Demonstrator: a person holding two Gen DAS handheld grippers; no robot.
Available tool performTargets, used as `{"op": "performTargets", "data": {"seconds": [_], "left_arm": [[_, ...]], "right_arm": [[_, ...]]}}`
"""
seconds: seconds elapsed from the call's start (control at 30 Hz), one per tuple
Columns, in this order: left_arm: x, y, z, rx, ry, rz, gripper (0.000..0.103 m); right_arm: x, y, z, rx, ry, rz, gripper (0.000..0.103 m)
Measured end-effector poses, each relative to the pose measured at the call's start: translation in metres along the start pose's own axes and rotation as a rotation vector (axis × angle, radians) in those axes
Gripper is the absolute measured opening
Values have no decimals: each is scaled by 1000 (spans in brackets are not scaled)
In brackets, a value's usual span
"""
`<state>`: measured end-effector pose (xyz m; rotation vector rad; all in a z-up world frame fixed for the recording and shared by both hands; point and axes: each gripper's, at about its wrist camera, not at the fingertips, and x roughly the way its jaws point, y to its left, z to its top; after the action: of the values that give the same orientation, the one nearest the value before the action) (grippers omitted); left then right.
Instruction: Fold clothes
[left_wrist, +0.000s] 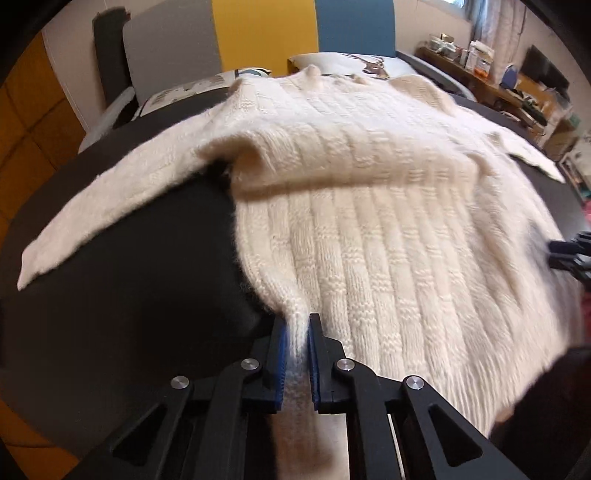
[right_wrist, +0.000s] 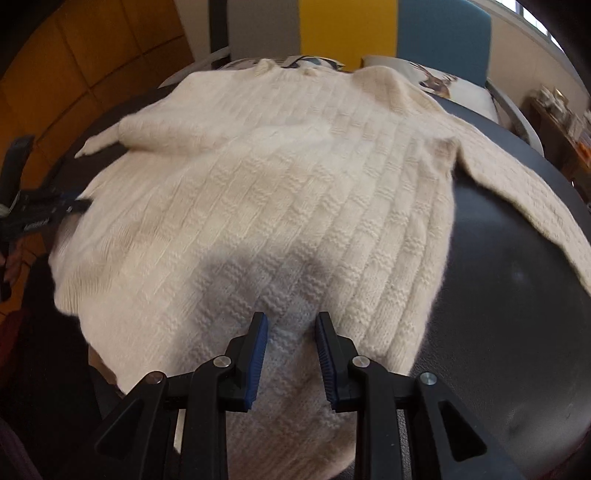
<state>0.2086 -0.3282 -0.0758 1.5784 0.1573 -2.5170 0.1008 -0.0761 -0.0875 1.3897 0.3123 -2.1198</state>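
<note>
A cream knitted sweater lies spread on a dark round table, its sleeves out to both sides. My left gripper is shut on the sweater's near left hem corner, with fabric pinched between the blue pads. In the right wrist view the sweater fills the middle. My right gripper is open, its fingers standing over the near hem with fabric between them. The left gripper shows at the left edge of that view; the right gripper shows at the right edge of the left wrist view.
Chairs with grey, yellow and blue backs stand beyond the table. A cushion with a deer print lies on a chair. Cluttered shelves are at the far right. The table's bare top shows to the right.
</note>
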Motion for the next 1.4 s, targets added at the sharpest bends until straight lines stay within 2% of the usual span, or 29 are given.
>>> {"op": "performTargets", "data": {"seconds": [0.13,0.23,0.37,0.47,0.57,0.67,0.73,0.8,0.93,0.97,1.07,1.27,1.4], "left_arm": [[-18,4,-20,-54,29,-39,11],[-24,-2,-32,-84,49,-68,10],[-25,-23,-52,-68,75,-83,10],[-25,-27,-61,-74,83,-91,11],[-31,-18,-57,-112,74,-139,11],[-51,1,-38,-173,-5,-214,13],[-64,13,-18,-205,-70,-237,17],[-62,24,10,-212,-103,-223,18],[-44,33,52,-169,-44,-319,18],[-41,36,54,-152,-42,-320,18],[-37,41,46,-117,0,-306,18],[-45,80,37,-220,-2,-214,18],[-31,70,81,-195,-71,-130,18]], "right_arm": [[-1,-11,1,14,0,7,26],[-1,-12,4,-36,24,-34,26],[-1,-17,2,-61,64,-71,26],[-5,-21,6,-62,52,-57,27],[-8,-25,11,-64,39,-42,27],[-12,-28,15,-66,26,-26,27],[-23,-39,32,-33,-52,-2,27],[-27,-56,56,10,-116,-33,27],[-21,-93,105,106,-152,-104,27],[-20,-99,114,127,-151,-111,27],[-13,-93,131,57,-164,-92,27],[8,-89,161,10,-160,-129,27],[22,-90,182,-7,-153,-162,27]]}}
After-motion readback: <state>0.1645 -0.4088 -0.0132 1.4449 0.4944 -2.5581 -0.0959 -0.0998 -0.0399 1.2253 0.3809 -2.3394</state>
